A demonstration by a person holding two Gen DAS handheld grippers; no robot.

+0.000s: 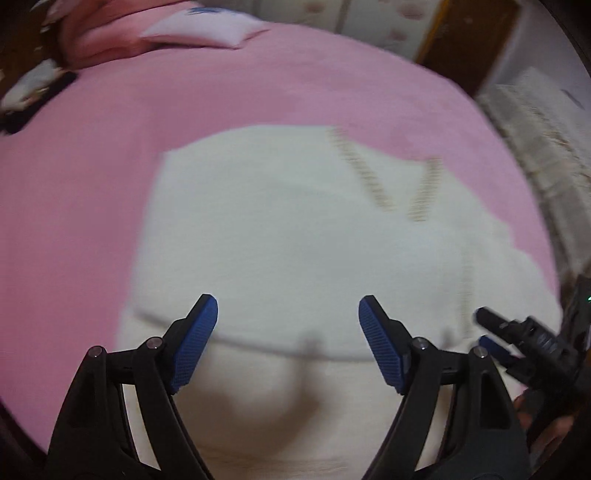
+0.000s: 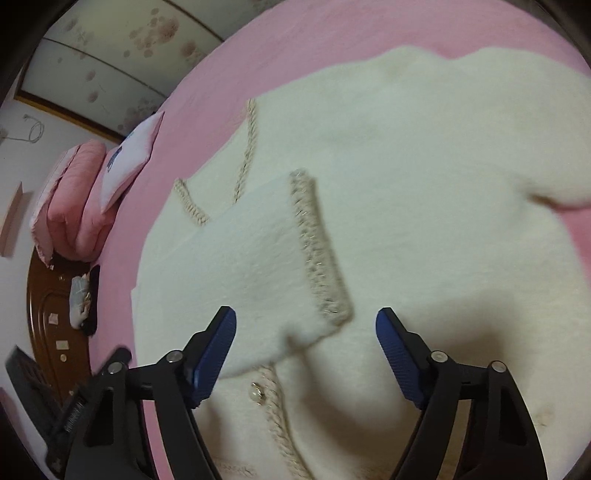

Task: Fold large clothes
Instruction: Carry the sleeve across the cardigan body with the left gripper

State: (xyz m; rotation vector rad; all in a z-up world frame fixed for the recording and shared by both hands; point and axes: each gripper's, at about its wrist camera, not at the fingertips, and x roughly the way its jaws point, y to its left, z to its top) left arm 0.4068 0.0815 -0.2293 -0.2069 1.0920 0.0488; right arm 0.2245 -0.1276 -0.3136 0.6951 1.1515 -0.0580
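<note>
A: Blue pads (image 1: 195, 343) of left hand-held gripper (image 1: 288, 343) closest to lens, spread wide, nothing between, only cream knit underneath.

B: Same on right hand-held gripper (image 2: 306, 356) — jaws apart, gripping nothing. Hovering over cream cardigan (image 2: 424, 192).

A: Cardigan (image 1: 266, 229) location?

B: Flat on pink bed sheet (image 2: 258, 55), filling most of right wrist view. Sleeve (image 2: 251, 266) folded across the front, cuff with beige braided trim (image 2: 321, 251) ending just above the gap between right jaws.

A: Neckline trim (image 1: 369, 173) forming a V in left wrist view, far side of garment. Blurry though. Dark fold line (image 1: 280, 349) running across knit between left fingers.

B: Pearl-like button (image 2: 257, 393) and braided front edge just below the sleeve, near left pad of right gripper.

A: Right hand-held gripper (image 1: 491, 332) visible at right edge of left wrist view, also over the cardigan, close beside left one. Contact with fabric: cannot tell for either.

B: Background: folded pink quilt (image 2: 74, 206) and pale pillow (image 2: 129, 162) at head of bed, well apart from cardigan. Brown wooden headboard (image 2: 48, 314) beyond. Floral-patterned wardrobe doors (image 2: 129, 40) behind bed.

A: Pillow (image 1: 203, 27) at top of left view too, pink sheet (image 1: 74, 184) bare around cardigan.
</note>
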